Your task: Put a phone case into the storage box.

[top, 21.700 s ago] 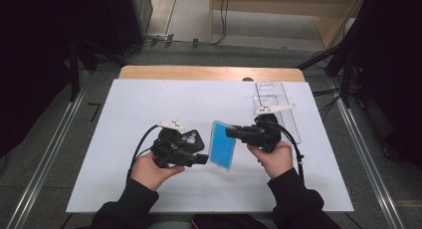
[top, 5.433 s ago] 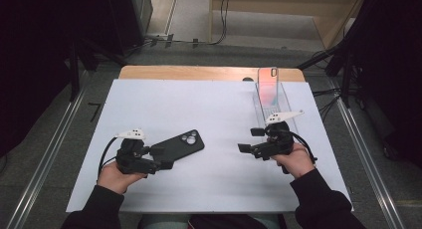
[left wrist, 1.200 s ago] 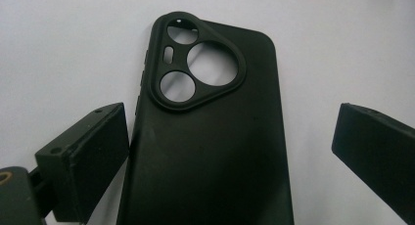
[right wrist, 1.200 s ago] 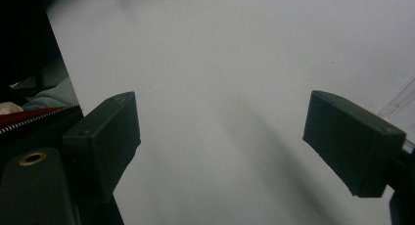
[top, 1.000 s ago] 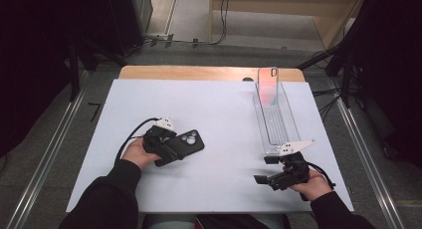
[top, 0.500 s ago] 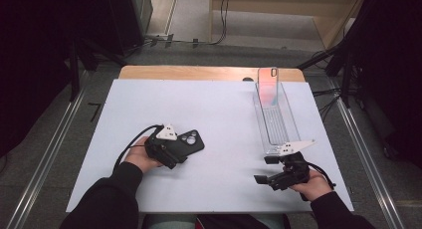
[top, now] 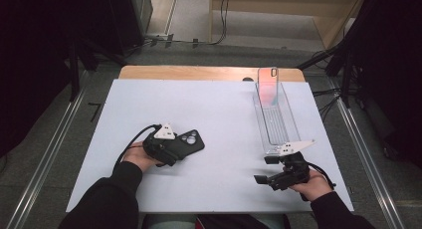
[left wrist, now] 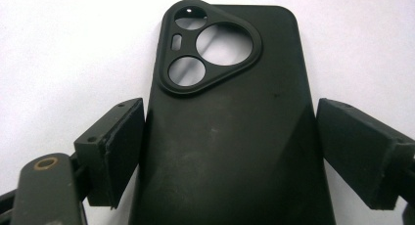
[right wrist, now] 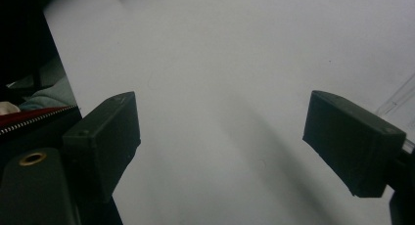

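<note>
White board covers the tabletop (top: 219, 104), with a strip of bare wood showing along its far edge. At the left of the high view, the person's left hand (top: 135, 157) reaches in with the left hand-held gripper (top: 171, 150), its cable looping back toward the sleeve. A black phone case (top: 189, 142) lies flat on the board, back side up, its triangular camera cut-out at the far end. In the left gripper view the phone case (left wrist: 230, 122) runs lengthwise between the two black jaws. The jaws have just been closing around it. One pad (left wrist: 115, 149) sits right against the case's edge, while a thin gap of white board shows between the other pad and the opposite edge, so it is not yet clamped.

Further right, a clear plastic tray (top: 276, 117) stands lengthwise on the board, and a second, translucent pinkish case (top: 267, 84) leans upright in its far end. Just in front of the tray's near end, the right hand-held gripper (top: 261, 169) rests in the person's right hand (top: 311, 184), well apart from the black case. Its jaws stand wide with only bare board between them.
</note>
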A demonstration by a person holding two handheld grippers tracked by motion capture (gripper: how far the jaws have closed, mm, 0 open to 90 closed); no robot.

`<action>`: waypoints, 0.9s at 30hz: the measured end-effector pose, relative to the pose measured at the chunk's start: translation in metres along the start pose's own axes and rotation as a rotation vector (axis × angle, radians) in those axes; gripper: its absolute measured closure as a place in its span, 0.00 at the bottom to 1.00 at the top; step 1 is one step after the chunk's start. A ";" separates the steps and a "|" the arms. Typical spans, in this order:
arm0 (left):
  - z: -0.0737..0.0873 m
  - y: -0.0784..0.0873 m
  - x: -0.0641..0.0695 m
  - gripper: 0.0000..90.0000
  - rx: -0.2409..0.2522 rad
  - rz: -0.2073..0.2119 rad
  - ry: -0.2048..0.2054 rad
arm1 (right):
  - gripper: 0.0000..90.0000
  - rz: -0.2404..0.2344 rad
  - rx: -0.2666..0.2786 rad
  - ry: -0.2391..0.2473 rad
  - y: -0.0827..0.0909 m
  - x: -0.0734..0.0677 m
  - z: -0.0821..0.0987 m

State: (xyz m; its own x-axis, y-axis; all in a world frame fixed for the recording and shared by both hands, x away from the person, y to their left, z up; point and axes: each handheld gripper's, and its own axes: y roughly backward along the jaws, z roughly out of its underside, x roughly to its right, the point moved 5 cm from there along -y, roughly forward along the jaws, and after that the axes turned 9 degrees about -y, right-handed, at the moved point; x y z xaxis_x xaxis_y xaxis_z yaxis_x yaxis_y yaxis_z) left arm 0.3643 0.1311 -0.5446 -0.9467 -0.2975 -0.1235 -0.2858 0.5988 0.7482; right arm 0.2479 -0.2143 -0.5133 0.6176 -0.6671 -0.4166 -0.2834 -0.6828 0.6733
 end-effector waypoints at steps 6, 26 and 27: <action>-0.002 0.000 -0.001 0.17 -0.016 -0.001 0.031 | 0.13 -0.013 0.042 0.040 0.000 -0.002 -0.002; -0.032 0.045 -0.005 0.16 0.094 0.002 0.294 | 0.13 -0.004 0.065 0.020 0.002 -0.004 -0.004; -0.033 0.045 -0.004 0.16 0.095 0.003 0.303 | 0.13 0.001 0.074 0.021 0.003 -0.004 -0.005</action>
State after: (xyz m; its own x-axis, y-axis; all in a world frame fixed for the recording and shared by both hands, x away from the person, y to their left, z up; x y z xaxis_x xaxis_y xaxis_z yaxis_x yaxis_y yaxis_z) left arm 0.3599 0.1348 -0.4885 -0.8643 -0.4950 0.0889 -0.3092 0.6624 0.6823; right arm 0.2486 -0.2123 -0.5069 0.6324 -0.6621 -0.4021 -0.3376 -0.7027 0.6263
